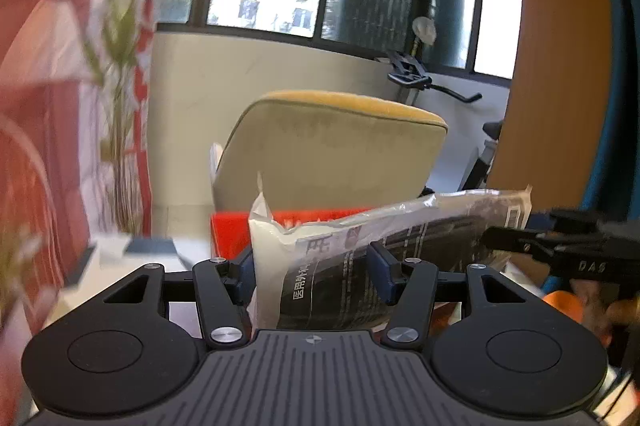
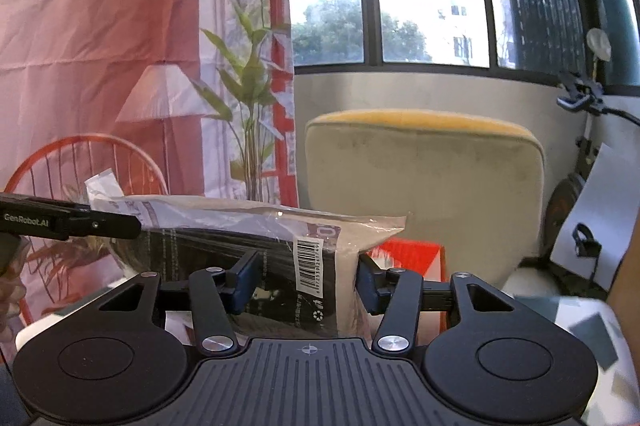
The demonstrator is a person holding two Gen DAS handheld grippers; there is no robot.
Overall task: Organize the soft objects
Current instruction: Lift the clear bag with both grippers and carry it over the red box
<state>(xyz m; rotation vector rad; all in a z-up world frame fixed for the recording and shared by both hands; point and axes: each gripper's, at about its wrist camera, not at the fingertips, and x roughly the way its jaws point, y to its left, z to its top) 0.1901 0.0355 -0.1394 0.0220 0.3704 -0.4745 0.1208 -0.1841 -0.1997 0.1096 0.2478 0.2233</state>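
Left gripper (image 1: 312, 276) and right gripper (image 2: 306, 282) matte black, ribbed centre plate with small crosshair mark, round discs either side, angled link arms with silver screws, triangular cut-outs, blue finger pads (image 2: 245, 280), white "GenRobot.AI" lettering on one side, "DAS" on the other

Left gripper (image 2: 72, 224), seen from the right wrist: white lettering "GenRobot.AI" on its black side. Right gripper (image 1: 560, 250), seen from the left wrist: letters "DAS" on its black body. Packet (image 2: 280, 266): white barcode label with digits below the bars, too small to read; recycling mark beneath. In the left view the packet (image 1: 340, 266) carries white Chinese print, beginning "医用外"; the rest is illegible
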